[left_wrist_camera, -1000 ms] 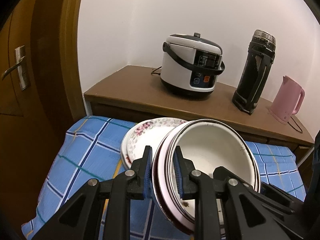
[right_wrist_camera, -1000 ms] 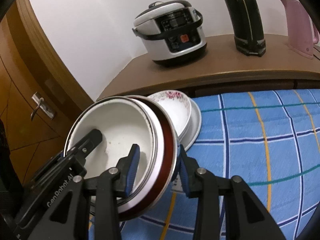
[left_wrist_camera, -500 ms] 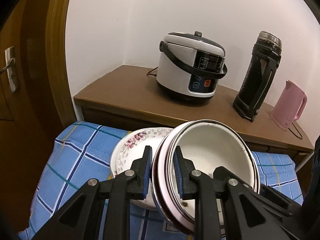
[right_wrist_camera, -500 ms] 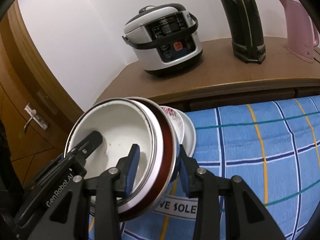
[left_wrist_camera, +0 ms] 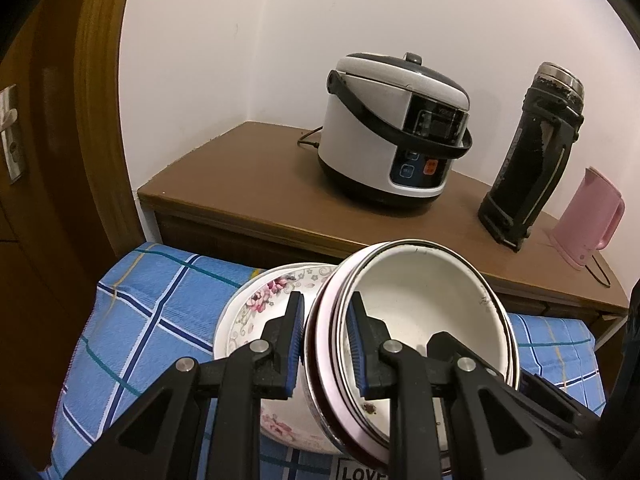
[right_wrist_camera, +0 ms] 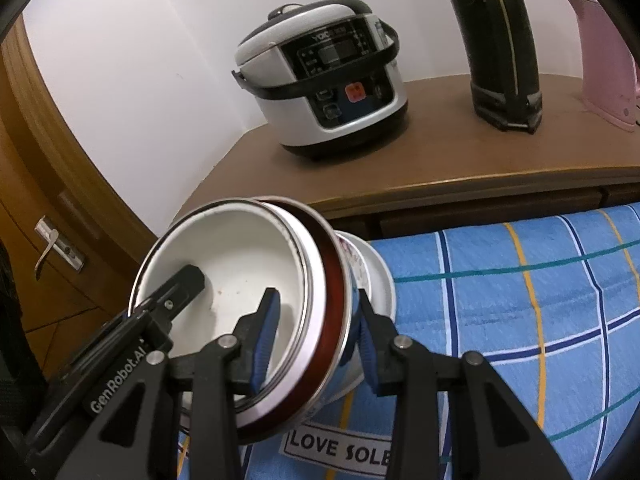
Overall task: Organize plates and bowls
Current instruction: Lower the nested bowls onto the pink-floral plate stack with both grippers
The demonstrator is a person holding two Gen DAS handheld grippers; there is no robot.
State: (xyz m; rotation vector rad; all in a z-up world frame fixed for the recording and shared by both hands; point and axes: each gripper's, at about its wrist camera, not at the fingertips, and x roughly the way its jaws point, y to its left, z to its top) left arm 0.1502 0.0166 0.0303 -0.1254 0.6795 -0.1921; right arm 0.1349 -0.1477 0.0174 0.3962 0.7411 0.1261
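Enamel bowls [left_wrist_camera: 424, 320], pinched at opposite rims by left gripper [left_wrist_camera: 325, 346] and right gripper [right_wrist_camera: 314, 334], overlap floral plates [left_wrist_camera: 256, 308].

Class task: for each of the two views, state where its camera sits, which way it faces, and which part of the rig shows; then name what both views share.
Left wrist: on the left gripper, facing the cabinet; its fingers straddle the near-left rim of the stacked bowls, right gripper beyond.
Right wrist: on the right gripper, looking leftward; its fingers straddle the right rim, left gripper inside.
Shared: bowls, floral dish, rice cooker, flask, pink kettle, blue cloth.
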